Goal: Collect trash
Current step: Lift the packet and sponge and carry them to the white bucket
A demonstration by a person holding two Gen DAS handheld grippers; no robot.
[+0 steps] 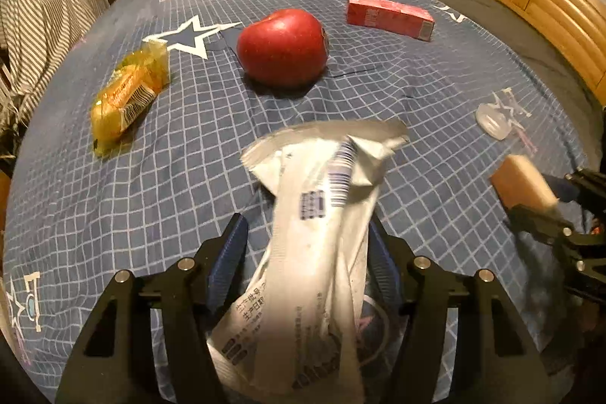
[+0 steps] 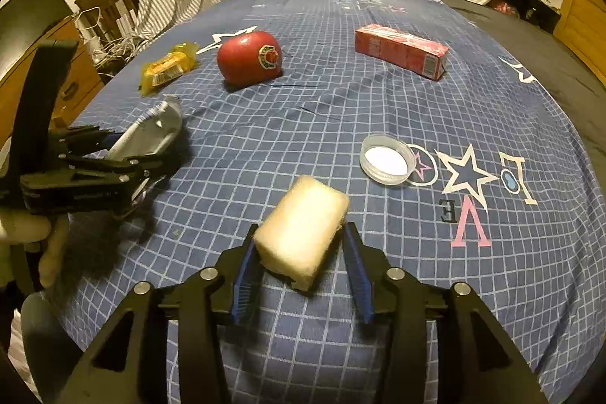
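Left claw (image 1: 306, 252) clamped on a crumpled white wrapper (image 1: 318, 214) above the blue checked bedspread (image 1: 189, 177), right claw (image 2: 299, 264) gripping a pale sponge block (image 2: 303, 233), with apple (image 1: 282, 46), red carton (image 1: 390, 16), yellow packet (image 1: 127, 93) and clear lid (image 2: 386, 163) lying beyond.

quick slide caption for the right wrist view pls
Right gripper holds a pale sponge block above the checked blue bedspread, with apple, red carton and plastic lid beyond.

Glossy apple (image 1: 282, 48), crinkled foil wrapper (image 1: 318, 214), cloth bedsheet (image 1: 151, 177).
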